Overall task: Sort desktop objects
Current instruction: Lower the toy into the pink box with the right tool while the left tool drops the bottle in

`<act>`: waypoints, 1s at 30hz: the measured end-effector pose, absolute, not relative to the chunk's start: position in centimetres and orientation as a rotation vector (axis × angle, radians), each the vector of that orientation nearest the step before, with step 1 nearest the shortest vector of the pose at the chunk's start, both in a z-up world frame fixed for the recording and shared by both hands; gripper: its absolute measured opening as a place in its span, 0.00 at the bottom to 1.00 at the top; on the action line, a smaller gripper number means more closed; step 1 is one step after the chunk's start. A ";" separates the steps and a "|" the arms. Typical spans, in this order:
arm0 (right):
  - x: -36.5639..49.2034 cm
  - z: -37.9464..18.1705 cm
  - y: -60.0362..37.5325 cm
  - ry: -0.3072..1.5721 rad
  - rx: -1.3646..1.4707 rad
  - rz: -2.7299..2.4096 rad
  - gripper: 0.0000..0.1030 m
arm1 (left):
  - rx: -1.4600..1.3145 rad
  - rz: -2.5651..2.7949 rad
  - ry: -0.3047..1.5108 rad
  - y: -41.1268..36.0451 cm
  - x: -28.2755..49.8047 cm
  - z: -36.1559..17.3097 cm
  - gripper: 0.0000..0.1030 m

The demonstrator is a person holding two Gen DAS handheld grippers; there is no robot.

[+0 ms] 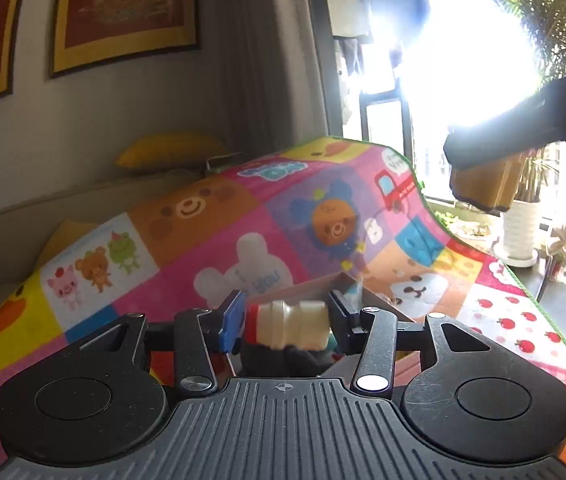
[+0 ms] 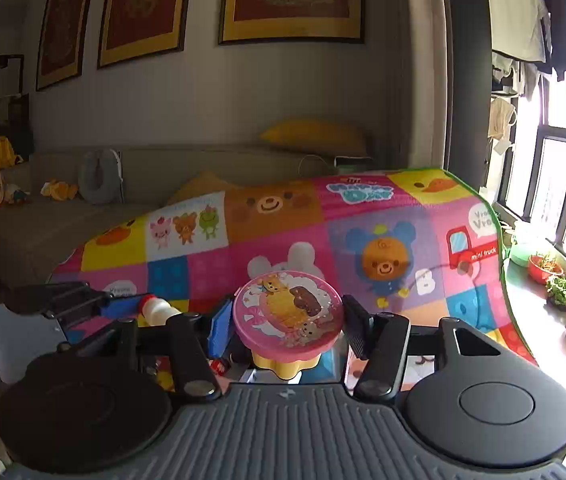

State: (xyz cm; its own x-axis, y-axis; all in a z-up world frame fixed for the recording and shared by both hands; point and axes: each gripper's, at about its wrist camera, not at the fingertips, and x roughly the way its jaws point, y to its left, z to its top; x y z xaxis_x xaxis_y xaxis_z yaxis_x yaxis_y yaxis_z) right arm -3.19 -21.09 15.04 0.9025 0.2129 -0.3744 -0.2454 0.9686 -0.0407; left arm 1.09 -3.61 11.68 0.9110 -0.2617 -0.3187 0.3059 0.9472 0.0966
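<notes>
A small cream bottle with a red cap (image 1: 289,325) lies crosswise between the pads of my left gripper (image 1: 287,322), which is shut on it above the table. Just below it shows the rim of a brown cardboard box (image 1: 299,285). My right gripper (image 2: 289,324) is shut on a yellow pudding cup with a pink cartoon lid (image 2: 287,312), held upright. In the left wrist view that cup (image 1: 485,184) hangs at the upper right against the bright window. In the right wrist view the left gripper (image 2: 151,308) with the bottle (image 2: 159,312) is at the left.
A colourful cartoon mat (image 2: 283,220) covers the table. Behind it is a beige sofa (image 2: 63,216) with yellow cushions and toys. Plant pots and bowls (image 2: 545,270) line the window sill on the right. A grey box (image 2: 7,340) stands at the left.
</notes>
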 end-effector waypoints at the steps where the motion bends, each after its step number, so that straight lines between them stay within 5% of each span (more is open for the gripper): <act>1: -2.0 15.3 -20.8 0.375 -0.093 0.230 0.54 | 0.139 -0.295 0.321 -3.7 2.4 11.1 0.60; 7: 5.4 14.7 -19.3 0.436 -0.119 0.200 0.54 | 0.072 -0.288 0.428 -1.6 4.6 7.7 0.93; 10: 9.1 13.7 -18.6 0.492 -0.092 0.195 0.54 | 0.085 -0.306 0.446 -0.5 3.0 6.4 0.98; 21: 21.0 6.1 -17.0 0.692 0.197 0.277 0.55 | -0.006 -0.299 0.477 3.3 1.7 4.1 1.00; 23: 21.6 4.5 -17.7 0.728 0.204 0.223 0.66 | -0.024 -0.294 0.494 3.9 2.0 3.6 1.00; 30: 19.9 3.4 -21.3 0.722 0.199 0.139 0.67 | -0.064 -0.315 0.539 3.4 2.7 2.6 1.00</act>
